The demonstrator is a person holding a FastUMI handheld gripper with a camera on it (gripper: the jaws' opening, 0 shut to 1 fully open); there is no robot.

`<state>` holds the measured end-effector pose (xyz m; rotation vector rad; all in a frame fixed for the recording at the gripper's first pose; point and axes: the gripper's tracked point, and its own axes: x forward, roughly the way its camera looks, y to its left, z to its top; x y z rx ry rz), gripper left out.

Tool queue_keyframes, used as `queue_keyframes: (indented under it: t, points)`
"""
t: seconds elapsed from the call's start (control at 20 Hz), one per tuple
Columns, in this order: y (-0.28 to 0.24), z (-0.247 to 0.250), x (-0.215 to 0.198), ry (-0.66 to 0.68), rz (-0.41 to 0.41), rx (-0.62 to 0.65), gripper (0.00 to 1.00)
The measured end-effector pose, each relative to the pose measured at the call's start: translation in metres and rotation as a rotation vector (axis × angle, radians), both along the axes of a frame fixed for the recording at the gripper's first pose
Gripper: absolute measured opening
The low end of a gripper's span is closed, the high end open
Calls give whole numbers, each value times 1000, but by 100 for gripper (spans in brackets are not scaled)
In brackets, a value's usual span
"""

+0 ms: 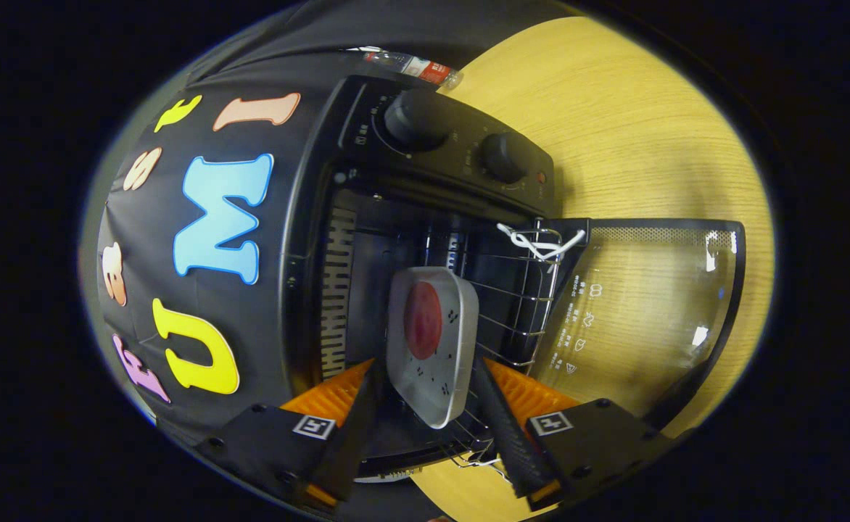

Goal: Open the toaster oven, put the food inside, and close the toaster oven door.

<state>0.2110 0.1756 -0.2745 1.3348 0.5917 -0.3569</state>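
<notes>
Gray tray (436,348) w/ red food (423,320) is clamped by gripper (428,406) jaws; toaster oven (396,217) door (650,312) is dropped open, wire rack (519,304) beneath, bottle (414,67) behind.

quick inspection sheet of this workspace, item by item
surface: wooden table, bare wood beside the oven
job's things: toaster oven with its glass door swung fully open; wire rack inside; grey tray carrying a round red piece of food, lying on the rack just inside the opening
clutter: plastic bottle lying behind the oven
grippers: gripper has its jaws standing either side of the tray's near end; whether both press on it cannot be told
cables: nothing seen; a white cord is tied to the rack's front corner
surroundings: black cloth wall behind the oven
</notes>
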Motion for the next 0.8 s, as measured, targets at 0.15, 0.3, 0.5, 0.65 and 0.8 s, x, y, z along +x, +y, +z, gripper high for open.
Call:
queue_keyframes:
  t: [0.15, 0.3, 0.5, 0.65, 0.8]
  points:
    - [2, 3, -10, 10, 46, -37, 94]
    - [7, 12, -24, -4, 145, -89, 97]
    - [7, 23, -50, -32, 281, -225, 98]
    - [7, 25, -73, -49, 407, -350, 97]
    - [8, 20, -97, -49, 518, -441, 98]
